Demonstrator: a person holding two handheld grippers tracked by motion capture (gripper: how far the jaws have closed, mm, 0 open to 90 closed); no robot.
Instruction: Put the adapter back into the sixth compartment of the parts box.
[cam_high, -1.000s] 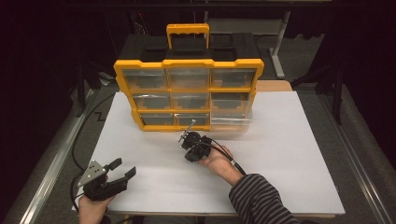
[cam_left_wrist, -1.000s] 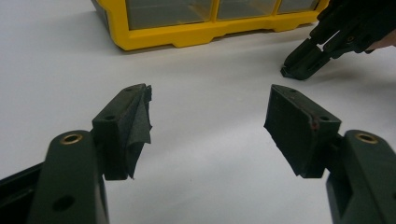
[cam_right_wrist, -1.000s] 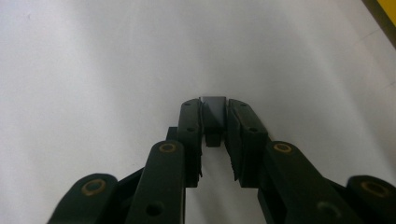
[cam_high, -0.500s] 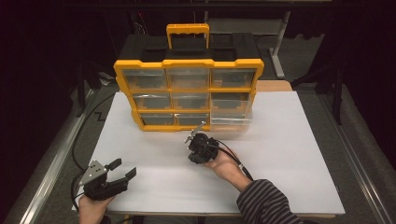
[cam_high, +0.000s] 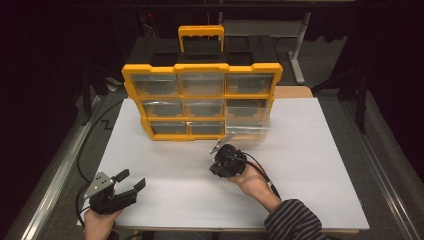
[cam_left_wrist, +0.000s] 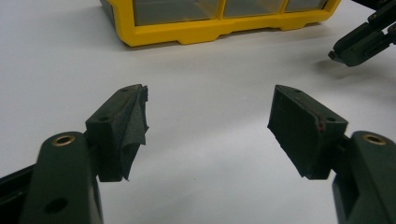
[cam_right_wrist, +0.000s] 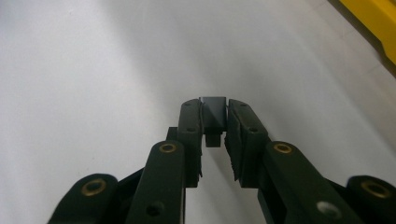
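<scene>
held part: a small dark block (cam_right_wrist: 213, 116) sits pinched between the tips of the right claw (cam_right_wrist: 214, 122), above the bare white desk (cam_high: 310, 165); what it is cannot be told.
right claw: closed on that block, jaws nearly parallel; in the high view it hangs just in front of the yellow organizer (cam_high: 202, 102), tips turned toward 11 o'clock.
pulled drawer: a clear drawer (cam_high: 248, 120) stands out from the organizer's lower right corner; it lies at about 1 o'clock from the right claw, near but apart.
deciding relation: the block is probably meant for the drawer, so the claw would have to swing from 11 toward 1 o'clock and rise over the drawer's front wall.
left claw: (cam_high: 131, 181) jaws wide apart, holding nothing, at 7 o'clock on the desk, well apart from the organizer.
nearer hand: the right, by a wide margin.
long axis: the block's length seems to run along the jaws, though its lower end is hidden.
</scene>
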